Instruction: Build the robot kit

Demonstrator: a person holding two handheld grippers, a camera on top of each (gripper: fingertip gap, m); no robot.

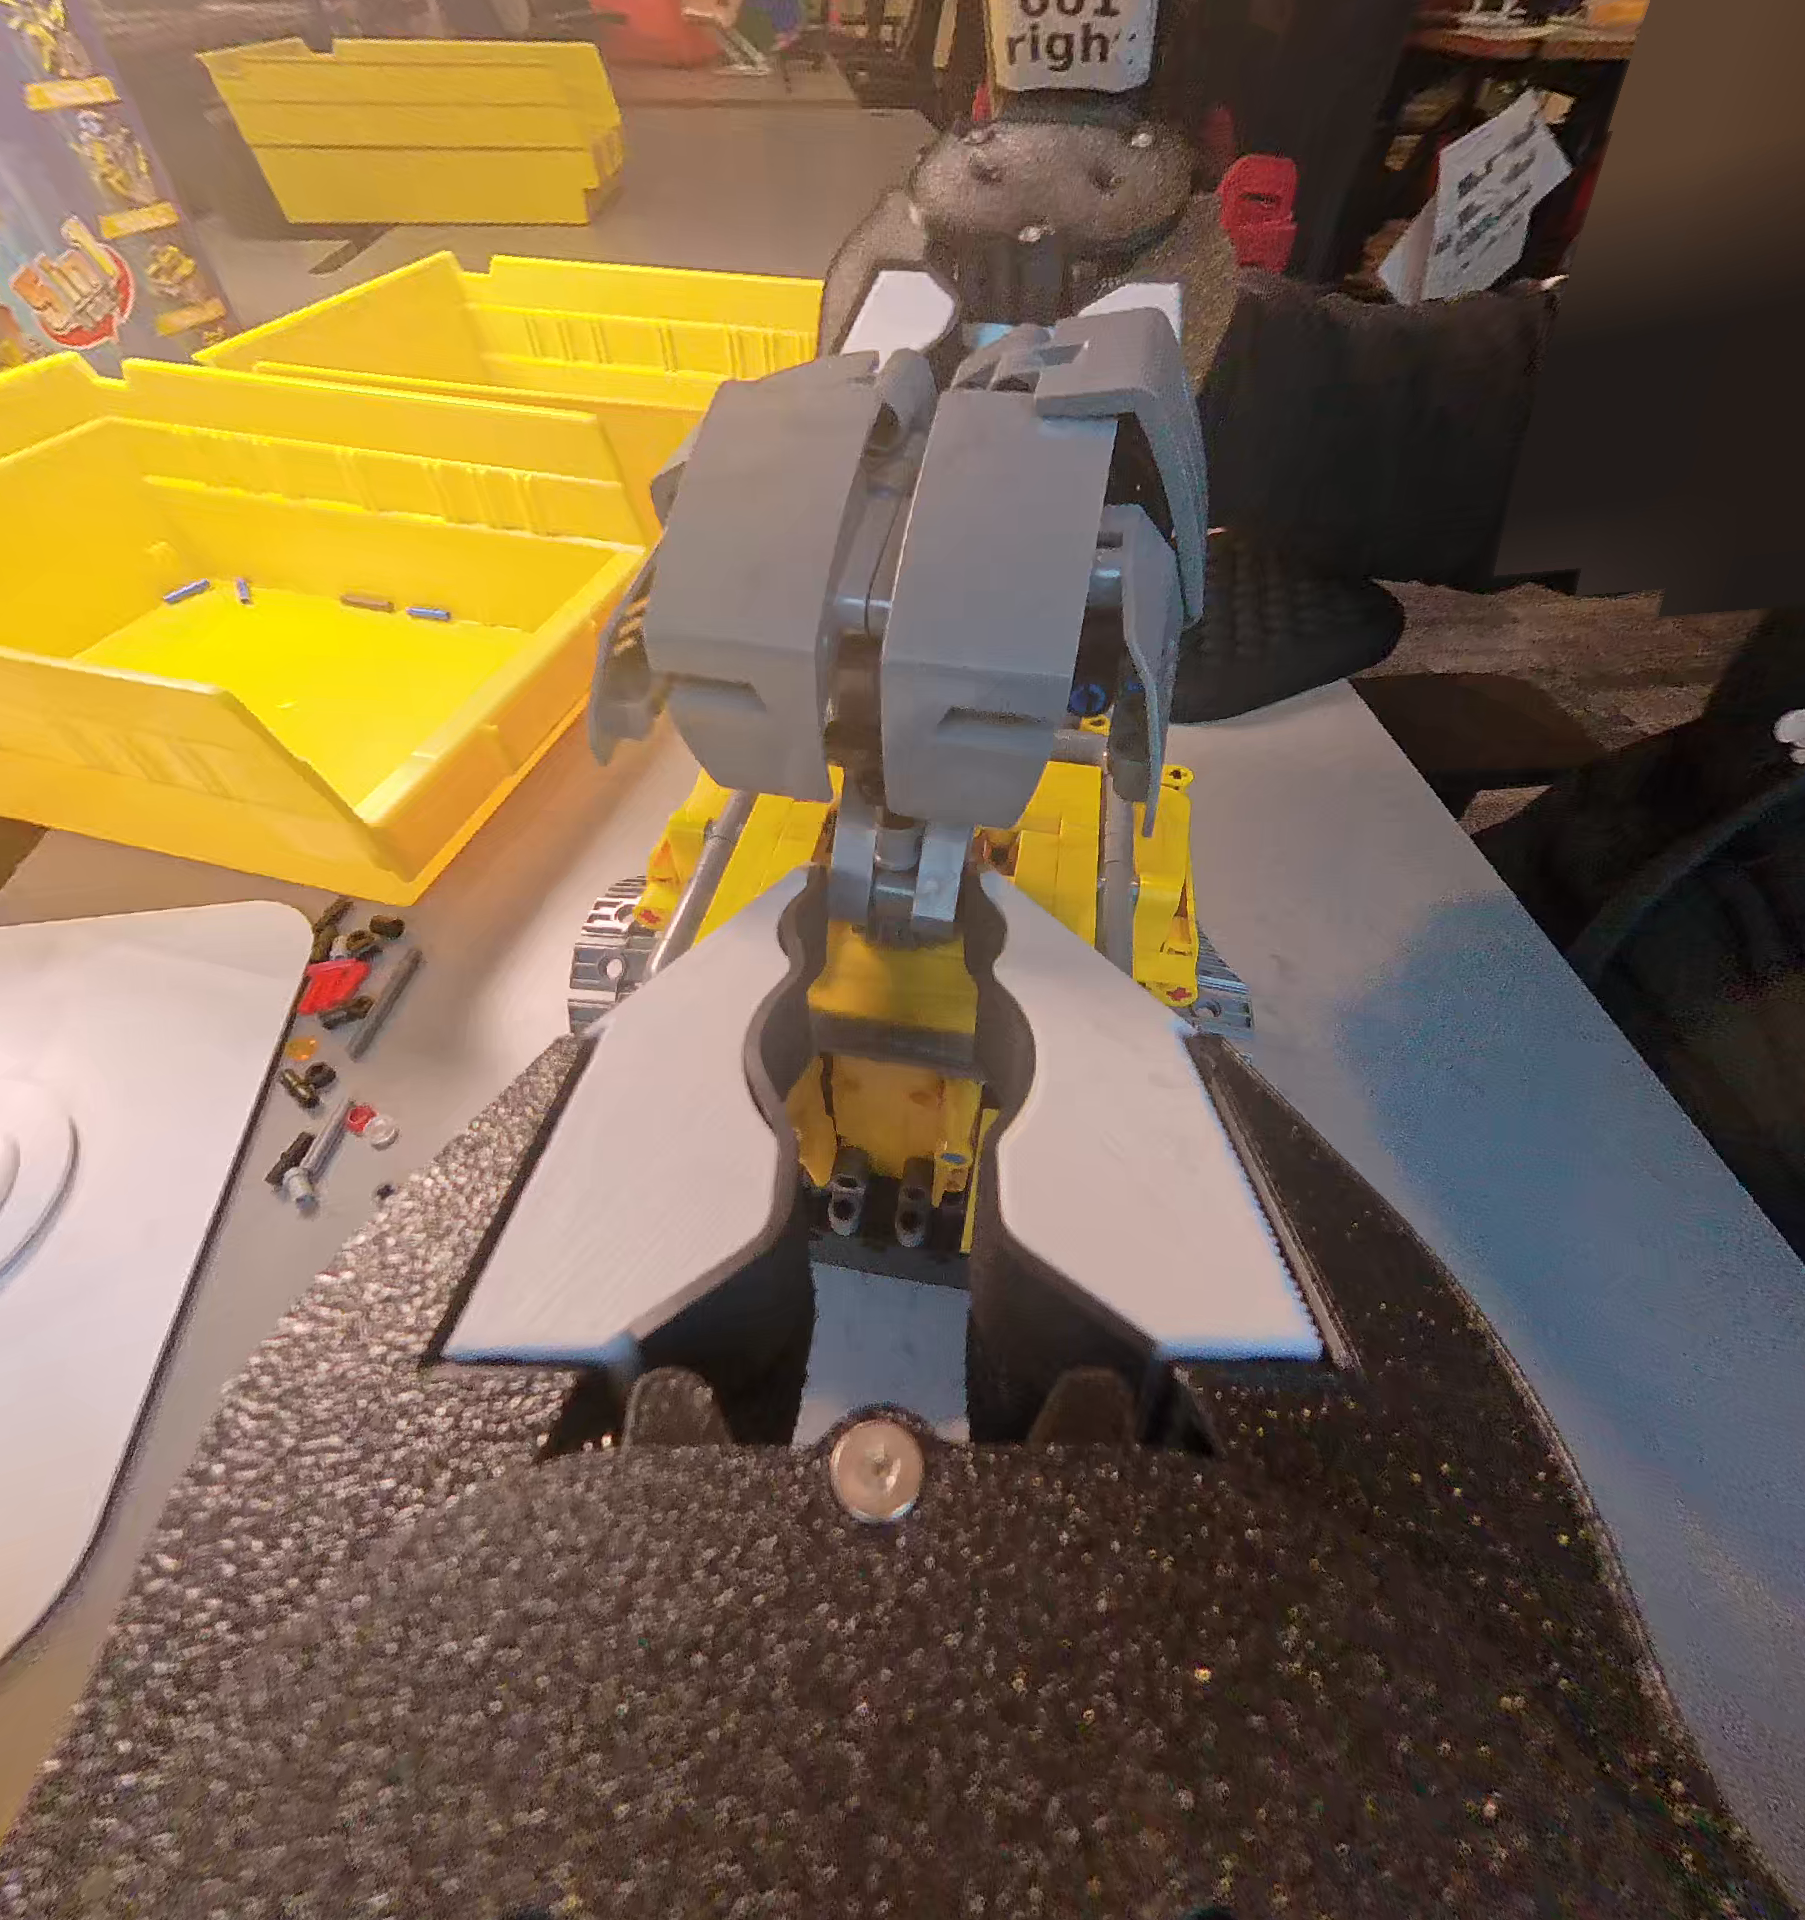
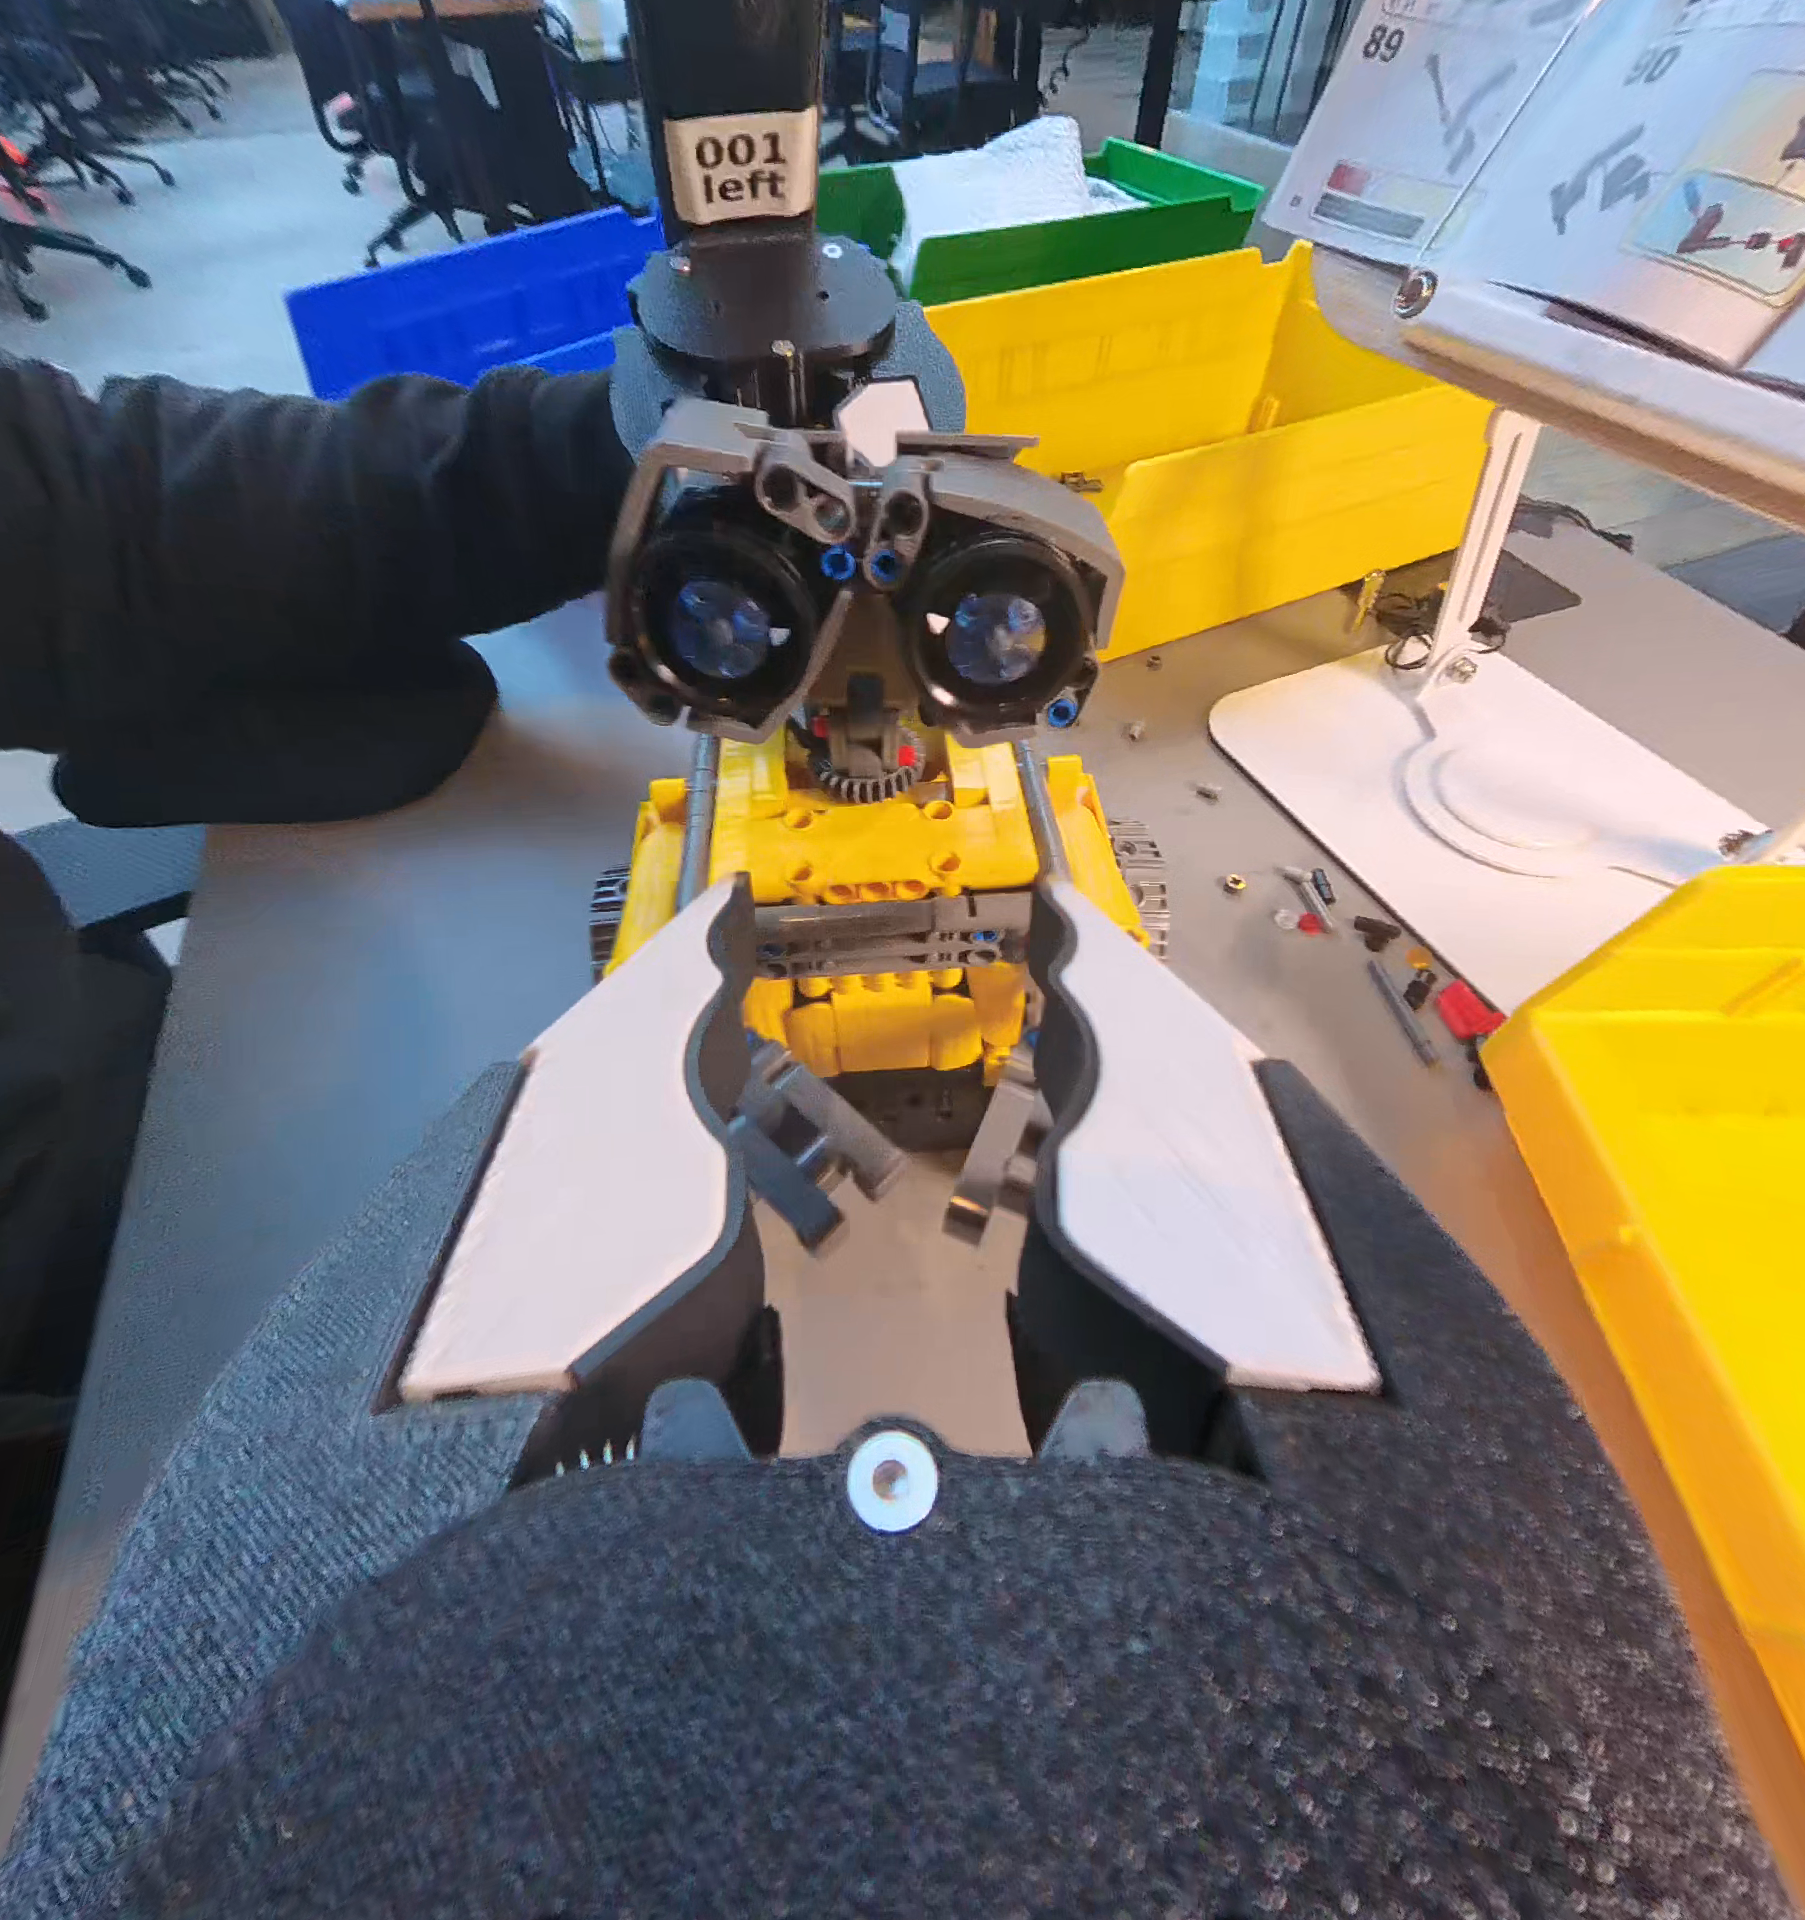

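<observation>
1. Yellow-and-grey brick-built tracked robot model [image 2: 856, 914] stands upright on the grey tabletop [image 1: 1417, 1039], between the two grippers, which face each other across it.
2. Left gripper [image 1: 882, 987]: fingers spread, straddling the yellow rear of the body. Contact on either side cannot be confirmed; reads as released.
3. Right gripper [image 2: 882, 997]: fingers also spread, flanking the yellow front panel and the two grey jointed arms [image 2: 804, 1153]. Nothing clamped.
4. Grey binocular head with two blue lenses [image 2: 856, 592] sits high on a thin neck above the body.
5. Handling estimate: light, rigid plastic, but press-fit joints. Head, neck and arms likely pop off under side load. Best hold looks like the yellow body block, low, on its flat sides; avoid head and side rods.
6. Around it: loose small black, red and grey pieces [image 1: 342, 1029] on the table, open yellow plastic bins [image 1: 202, 748], white stand base [image 2: 1397, 748] carrying an instruction booklet [image 2: 1563, 166].
</observation>
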